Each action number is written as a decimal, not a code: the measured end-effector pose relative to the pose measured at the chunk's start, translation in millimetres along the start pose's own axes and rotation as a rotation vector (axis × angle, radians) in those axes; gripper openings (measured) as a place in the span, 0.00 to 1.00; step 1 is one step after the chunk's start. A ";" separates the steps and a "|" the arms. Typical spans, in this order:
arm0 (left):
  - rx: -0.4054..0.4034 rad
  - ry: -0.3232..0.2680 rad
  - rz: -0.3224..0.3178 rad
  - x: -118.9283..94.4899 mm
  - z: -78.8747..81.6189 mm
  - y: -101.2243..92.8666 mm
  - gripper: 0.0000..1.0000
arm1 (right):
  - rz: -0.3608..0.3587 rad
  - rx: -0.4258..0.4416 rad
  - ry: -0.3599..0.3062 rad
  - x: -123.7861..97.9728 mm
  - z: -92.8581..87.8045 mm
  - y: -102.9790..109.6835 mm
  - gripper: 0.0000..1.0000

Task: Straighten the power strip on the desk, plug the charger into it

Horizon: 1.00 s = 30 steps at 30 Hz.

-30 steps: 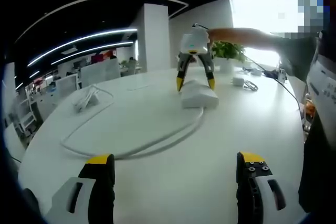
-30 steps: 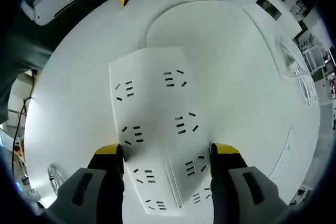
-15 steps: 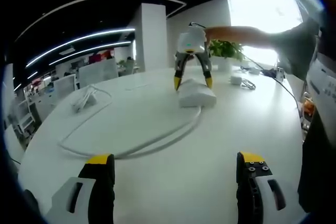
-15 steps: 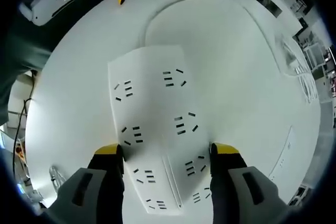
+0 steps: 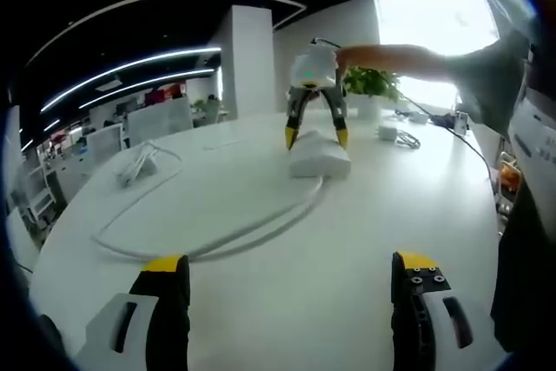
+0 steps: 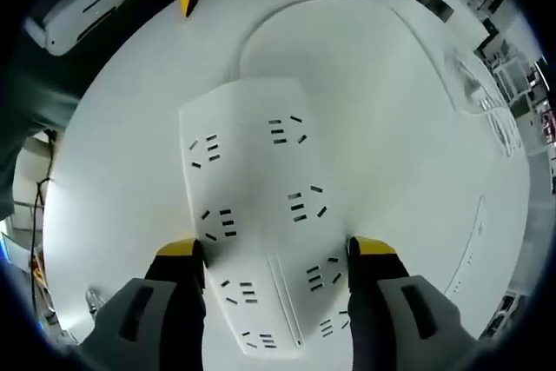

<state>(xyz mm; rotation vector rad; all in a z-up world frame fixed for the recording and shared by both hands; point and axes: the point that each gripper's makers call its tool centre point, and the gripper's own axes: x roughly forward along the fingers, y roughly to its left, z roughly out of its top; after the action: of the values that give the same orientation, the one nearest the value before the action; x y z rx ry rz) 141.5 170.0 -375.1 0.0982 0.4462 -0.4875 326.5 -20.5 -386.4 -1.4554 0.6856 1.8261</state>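
1. the power strip is a flat white block with two columns of sockets, and every socket that shows is empty. it lies on the white desk, its cable running off in a long loop across the top.
2. the right gripper is spread, one yellow-tipped jaw at each long edge of the strip, apparently touching it (whether it squeezes or merely brackets, i cannot tell). in the left gripper view the same gripper stands over the strip's far end.
3. judging by this, straightening is the step in hand and may not be finished; plugging in has not begun.
4. a small white charger with a coiled lead seems to sit farther back near a potted plant, well apart from the strip; too small to be sure.
5. the left gripper is spread wide over bare desk, holding nothing.
6. left to do: settle the strip, fetch the charger, seat it in a socket.
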 end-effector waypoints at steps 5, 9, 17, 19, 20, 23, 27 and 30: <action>-0.003 -0.001 0.001 -0.4 -0.7 0.6 0.99 | -0.011 0.040 -0.004 -0.3 -0.3 -1.3 0.66; 0.000 -0.001 -0.005 -0.5 -1.0 -0.6 0.99 | -0.015 0.055 -0.002 -0.2 -0.5 -1.0 0.66; -0.005 -0.005 -0.011 -0.8 -0.9 -2.6 0.99 | -0.025 0.085 -0.010 -0.4 -1.4 -1.0 0.66; -0.003 -0.003 -0.012 -0.5 -1.4 -3.2 0.99 | -0.027 0.097 -0.011 -0.5 -1.8 -1.2 0.66; -0.003 -0.004 -0.012 -0.7 -1.2 -3.1 0.99 | -0.028 0.101 -0.011 -0.6 -2.0 -1.3 0.66; -0.004 -0.006 -0.017 -0.7 -0.8 -3.9 0.99 | -0.032 0.121 -0.008 -0.6 -2.1 -0.6 0.66; -0.002 -0.004 -0.016 -0.3 -1.1 -4.4 0.99 | -0.038 0.140 -0.011 -1.0 -2.7 -0.2 0.66; 0.001 -0.002 -0.014 0.2 -1.6 -4.2 0.99 | -0.045 0.154 -0.022 -1.4 -2.7 0.4 0.66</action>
<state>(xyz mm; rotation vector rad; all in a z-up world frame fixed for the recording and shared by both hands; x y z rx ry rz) 139.0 166.5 -376.5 0.0955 0.4452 -0.5011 328.0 -23.0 -385.7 -1.3378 0.7591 1.7137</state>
